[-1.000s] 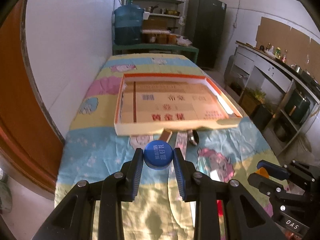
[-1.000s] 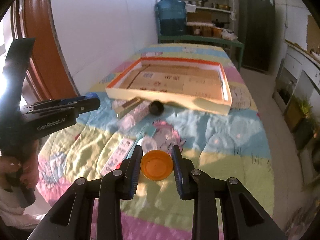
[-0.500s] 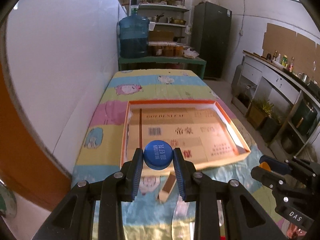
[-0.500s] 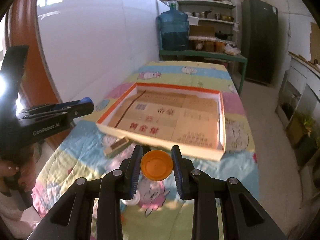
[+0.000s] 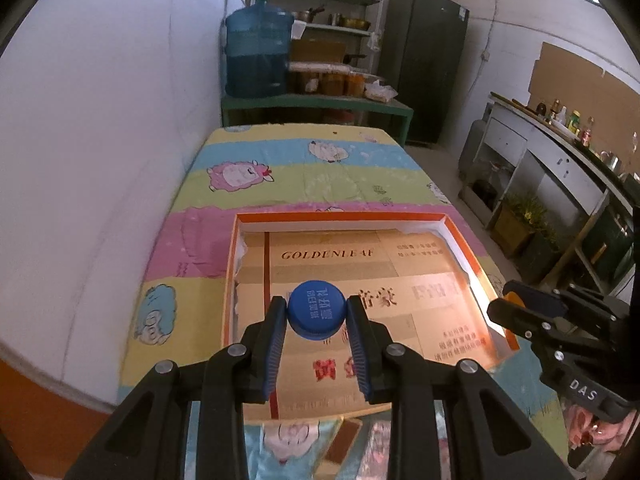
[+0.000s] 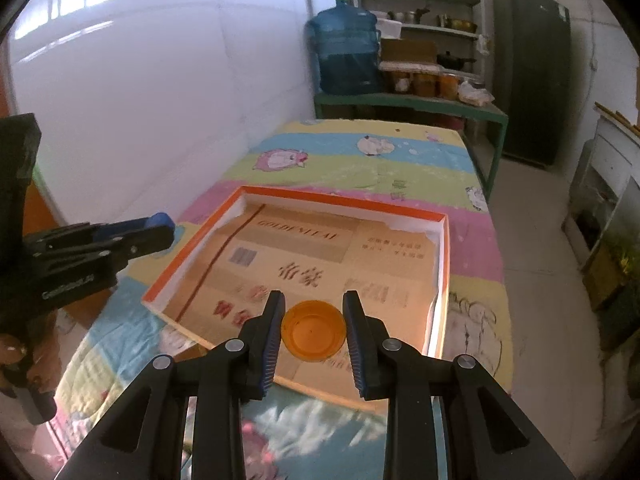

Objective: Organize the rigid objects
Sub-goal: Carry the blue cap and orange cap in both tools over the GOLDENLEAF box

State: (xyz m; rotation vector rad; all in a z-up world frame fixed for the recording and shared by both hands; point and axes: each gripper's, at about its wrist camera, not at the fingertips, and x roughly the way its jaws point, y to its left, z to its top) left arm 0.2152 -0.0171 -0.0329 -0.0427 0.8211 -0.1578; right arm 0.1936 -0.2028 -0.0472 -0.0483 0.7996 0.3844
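The left gripper (image 5: 317, 316) is clamped on a round blue plastic bottle cap (image 5: 317, 314) with pale printed lettering on its top, the ribbed blue pads pressing its two sides. Directly below and beyond this gripper lies a shallow rectangular cardboard box with an orange rim and white inner walls (image 5: 340, 216), its floor lined with tan printed cardboard; the cap hangs above the near-left part of that floor. The right gripper (image 6: 314, 330) is clamped on a round translucent orange plastic lid (image 6: 313, 330), held hollow side toward the camera, between its own blue pads. It hangs above the near edge of the same box (image 6: 443, 264), toward the near-right corner. Each gripper appears in the other's view: the right one (image 5: 520, 304) to the right of the left one at the box's right side, the left one (image 6: 156, 228) to the left of the right one beside the box's left wall. The box rests on a counter covered with a pastel striped cloth printed with cartoon sheep (image 5: 320, 168). Beyond both grippers, past the far end of the counter, stands a large blue water jug (image 5: 258, 54) on a green bench (image 5: 316, 102).
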